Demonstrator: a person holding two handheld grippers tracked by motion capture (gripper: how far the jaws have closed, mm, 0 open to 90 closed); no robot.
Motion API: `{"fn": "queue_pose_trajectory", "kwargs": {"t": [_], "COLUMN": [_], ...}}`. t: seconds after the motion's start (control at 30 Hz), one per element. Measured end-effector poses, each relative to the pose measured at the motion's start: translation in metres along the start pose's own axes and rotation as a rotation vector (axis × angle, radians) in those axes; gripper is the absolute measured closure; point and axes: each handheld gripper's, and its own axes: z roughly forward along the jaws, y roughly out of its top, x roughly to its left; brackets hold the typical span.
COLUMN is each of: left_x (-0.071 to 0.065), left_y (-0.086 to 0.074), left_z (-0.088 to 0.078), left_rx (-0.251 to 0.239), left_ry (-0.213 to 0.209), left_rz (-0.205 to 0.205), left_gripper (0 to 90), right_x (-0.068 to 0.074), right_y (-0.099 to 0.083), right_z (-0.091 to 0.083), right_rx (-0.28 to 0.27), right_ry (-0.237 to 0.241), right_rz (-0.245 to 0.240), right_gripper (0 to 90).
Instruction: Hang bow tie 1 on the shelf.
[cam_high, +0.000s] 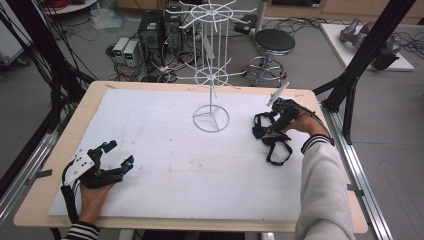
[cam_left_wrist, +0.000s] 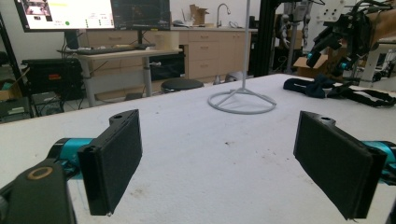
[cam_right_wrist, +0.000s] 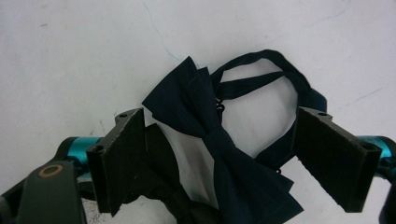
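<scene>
A dark navy bow tie (cam_right_wrist: 219, 140) with its neck strap looped behind lies on the white mat (cam_high: 165, 150) at the right, also seen as the bow tie (cam_high: 262, 127). A second dark piece (cam_right_wrist: 161, 182) lies partly under it. My right gripper (cam_high: 274, 131) points down over the tie. In the right gripper view the right gripper (cam_right_wrist: 219, 116) stands open, a pad on either side of the knot, neither touching it. My left gripper (cam_high: 120, 153) rests at the front left of the mat, open and empty; its pads (cam_left_wrist: 116, 158) face each other wide apart.
A white wire display stand (cam_high: 211, 118) rises from the mat's far middle, with its round base (cam_left_wrist: 242, 100) on the mat. A black strap (cam_high: 279, 152) trails toward the front from the tie. Beyond the wooden table edge (cam_high: 200, 222) are a stool, computers and cables.
</scene>
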Motion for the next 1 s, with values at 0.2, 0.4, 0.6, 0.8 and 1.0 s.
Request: {"fn": "queue_pose_trajectory", "kwargs": {"t": [0.2, 0.4, 0.6, 0.8, 1.0], "left_x": [0.000, 0.000, 0.000, 0.000, 0.000], "left_y": [0.000, 0.000, 0.000, 0.000, 0.000], "left_z": [0.000, 0.000, 0.000, 0.000, 0.000], "left_rx": [0.000, -0.002, -0.002, -0.001, 0.000], "left_ry": [0.000, 0.001, 0.001, 0.001, 0.002], "left_rz": [0.000, -0.001, -0.001, -0.001, -0.001], "left_gripper": [15.8, 15.8, 15.8, 15.9, 15.9], "right_x": [0.002, 0.001, 0.001, 0.000, 0.001], "right_y": [0.000, 0.000, 0.002, 0.000, 0.001], "right_z": [0.004, 0.009, 0.015, 0.021, 0.026], "right_rx": [0.041, 0.076, 0.106, 0.143, 0.167], "right_ry": [-0.002, 0.004, -0.005, 0.001, 0.011], "right_rz": [-0.010, -0.015, -0.037, -0.037, -0.061], "right_gripper": [20.0, 21.2, 25.7, 28.5, 34.2]}}
